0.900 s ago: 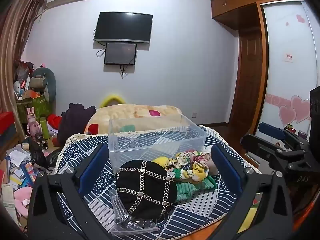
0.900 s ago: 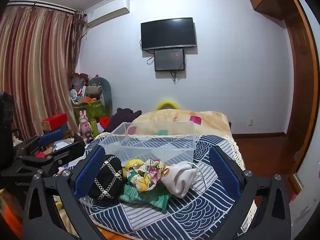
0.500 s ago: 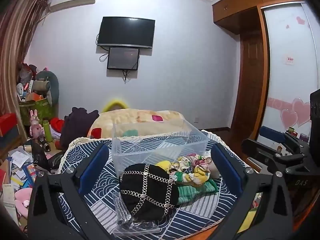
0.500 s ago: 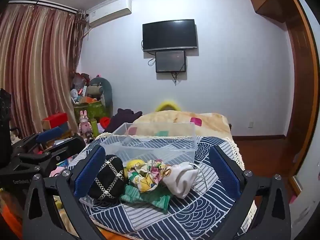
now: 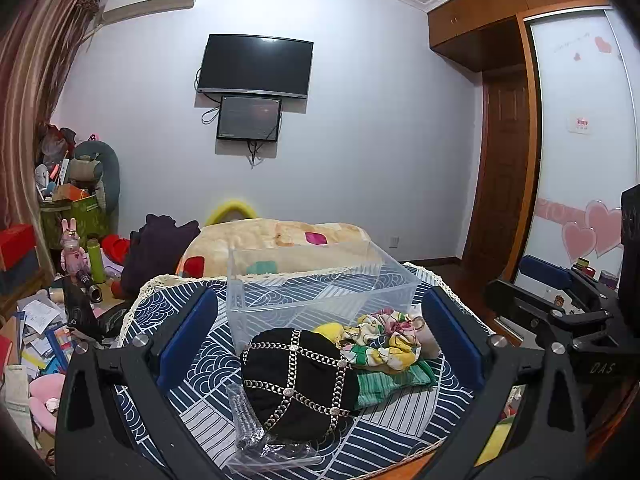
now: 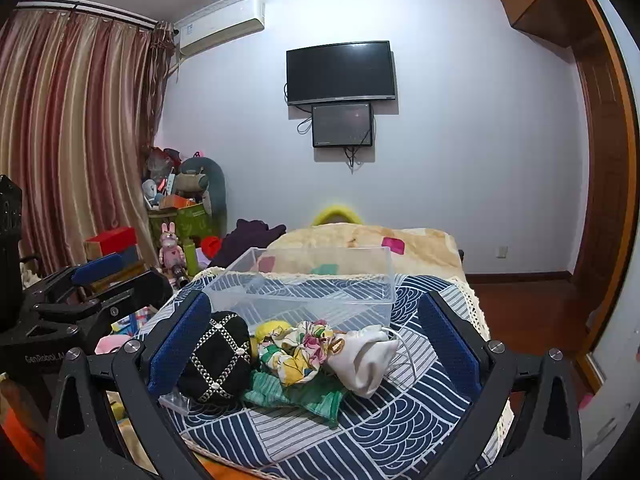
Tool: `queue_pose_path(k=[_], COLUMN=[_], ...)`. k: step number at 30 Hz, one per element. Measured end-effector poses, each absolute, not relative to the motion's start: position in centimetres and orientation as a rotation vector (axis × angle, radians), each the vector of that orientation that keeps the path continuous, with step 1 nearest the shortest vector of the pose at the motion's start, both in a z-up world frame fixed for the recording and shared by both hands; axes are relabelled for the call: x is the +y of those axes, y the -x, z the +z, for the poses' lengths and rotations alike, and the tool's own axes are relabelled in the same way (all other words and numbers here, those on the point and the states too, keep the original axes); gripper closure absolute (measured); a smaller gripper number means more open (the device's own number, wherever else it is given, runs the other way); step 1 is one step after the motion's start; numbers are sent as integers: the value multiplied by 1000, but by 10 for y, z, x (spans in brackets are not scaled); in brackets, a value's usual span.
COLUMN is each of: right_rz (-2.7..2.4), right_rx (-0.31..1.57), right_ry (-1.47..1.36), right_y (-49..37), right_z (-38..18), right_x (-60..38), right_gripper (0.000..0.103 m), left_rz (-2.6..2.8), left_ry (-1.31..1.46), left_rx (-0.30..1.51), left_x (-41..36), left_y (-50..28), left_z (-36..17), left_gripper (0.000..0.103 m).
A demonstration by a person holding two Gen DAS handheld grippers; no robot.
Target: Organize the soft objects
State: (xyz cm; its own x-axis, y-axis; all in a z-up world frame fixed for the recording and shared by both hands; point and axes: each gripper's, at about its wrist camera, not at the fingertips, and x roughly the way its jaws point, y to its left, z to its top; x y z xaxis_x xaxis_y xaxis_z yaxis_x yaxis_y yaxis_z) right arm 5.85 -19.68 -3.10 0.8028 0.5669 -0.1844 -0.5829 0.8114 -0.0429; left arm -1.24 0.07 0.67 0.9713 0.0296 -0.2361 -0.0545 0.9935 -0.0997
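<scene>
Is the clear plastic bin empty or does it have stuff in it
Empty: the clear bin shows only the patterned cloth through its walls.

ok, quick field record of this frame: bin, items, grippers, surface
bin: clear plastic bin, nothing inside
items: black chain-trimmed bag, floral scrunchie, green cloth, white pouch, all piled in front of the bin
left gripper: open, holding nothing
right gripper: open, holding nothing
surface: blue patterned cloth
</scene>
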Motion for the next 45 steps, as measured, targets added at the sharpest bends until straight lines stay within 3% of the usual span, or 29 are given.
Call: queue_pose_path(k=[45], right_rz=[627], right_rx=[148], right_ry=[91], right_y=[-51], right_z=[-23], right_x=[-195], right_gripper=[0], left_rz=[43], left_ry=[98], left_rx=[228], left_x=[0], left_y=[15], left_z=[8], left_gripper=[0])
